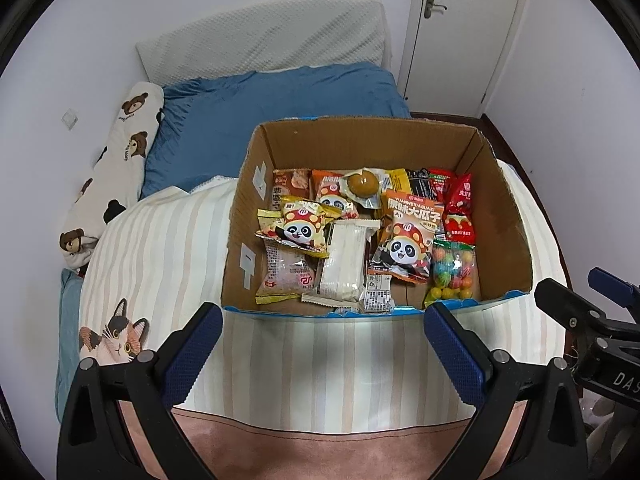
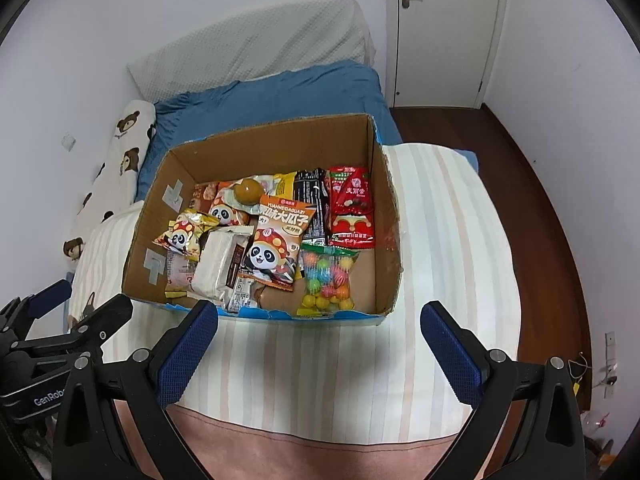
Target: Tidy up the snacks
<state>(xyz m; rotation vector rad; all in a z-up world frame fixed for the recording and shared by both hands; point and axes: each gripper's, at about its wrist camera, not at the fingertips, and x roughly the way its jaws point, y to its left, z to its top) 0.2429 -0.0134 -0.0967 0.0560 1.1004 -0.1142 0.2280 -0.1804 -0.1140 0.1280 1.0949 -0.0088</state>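
Note:
An open cardboard box [image 1: 508, 216] [image 2: 384, 208] stands on the striped bed cover and holds several snack packs. Inside lie an orange panda seed pack [image 1: 408, 236] [image 2: 276, 244], a yellow panda pack [image 1: 300, 224] [image 2: 184, 232], a white wrapped bar [image 1: 344, 264] [image 2: 218, 264], a clear bag of coloured candy balls [image 1: 454, 270] [image 2: 328, 280], red packs [image 1: 460, 208] [image 2: 352, 208] and a round brown snack [image 1: 362, 184] [image 2: 248, 192]. My left gripper [image 1: 322, 328] is open and empty, just in front of the box's near edge. My right gripper [image 2: 318, 328] is open and empty, also in front of the box.
The bed has a striped cover with a cat print [image 1: 116, 336], a blue quilt [image 1: 276, 112] and a bear-print pillow [image 1: 120, 160] on the left. A white door [image 2: 444, 28] and dark wood floor [image 2: 540, 208] lie to the right.

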